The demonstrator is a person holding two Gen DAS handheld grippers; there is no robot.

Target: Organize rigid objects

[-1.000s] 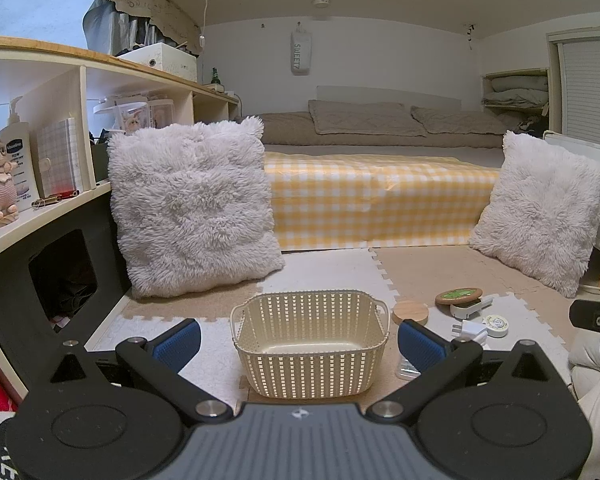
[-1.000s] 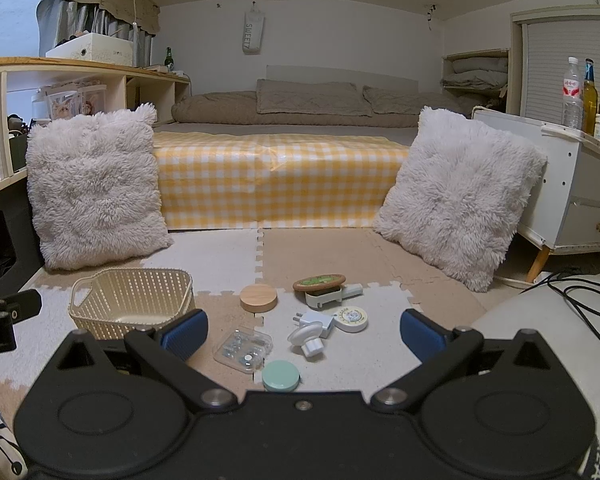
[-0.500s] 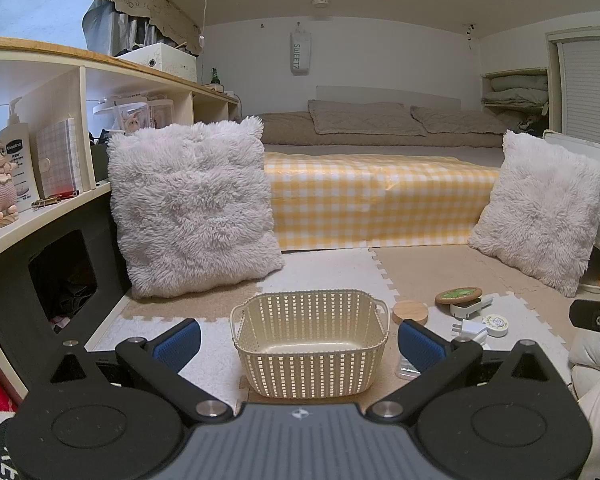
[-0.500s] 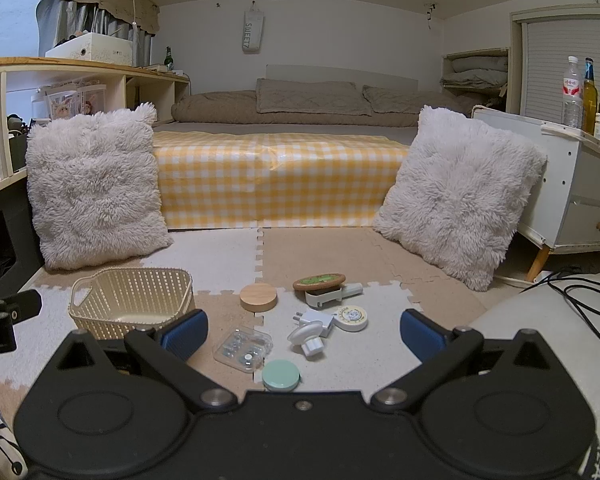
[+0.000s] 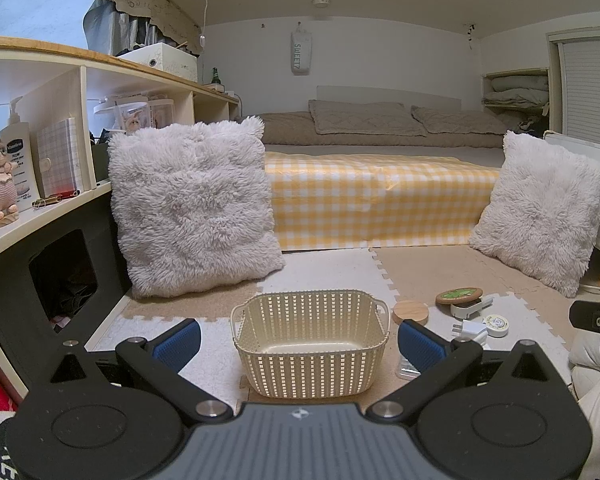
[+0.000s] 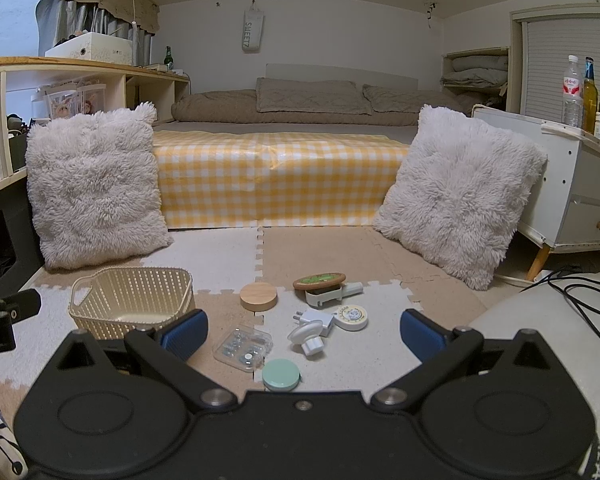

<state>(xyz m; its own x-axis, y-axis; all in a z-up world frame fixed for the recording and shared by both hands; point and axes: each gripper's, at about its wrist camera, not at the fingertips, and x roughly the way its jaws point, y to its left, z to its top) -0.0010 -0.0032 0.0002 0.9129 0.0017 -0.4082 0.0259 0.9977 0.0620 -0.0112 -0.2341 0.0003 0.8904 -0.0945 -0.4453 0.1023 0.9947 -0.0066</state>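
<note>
A cream slotted basket (image 5: 311, 344) stands empty on the foam floor mat, also in the right wrist view (image 6: 130, 304). My left gripper (image 5: 300, 344) is open, its blue pads either side of the basket. My right gripper (image 6: 302, 332) is open and empty above small objects: a clear plastic case (image 6: 244, 348), a mint round lid (image 6: 281, 375), a white plug adapter (image 6: 311, 326), a round white tin (image 6: 351, 317), a wooden disc (image 6: 259, 297), a green-topped oval piece (image 6: 319, 280) on a white device (image 6: 332, 294).
Two fluffy white cushions (image 6: 96, 184) (image 6: 460, 196) lean at left and right. A bed with a yellow checked cover (image 6: 276, 184) lies behind. A shelf unit (image 5: 32, 184) runs along the left; a white cabinet with bottles (image 6: 580, 184) and cables (image 6: 580, 292) are at right.
</note>
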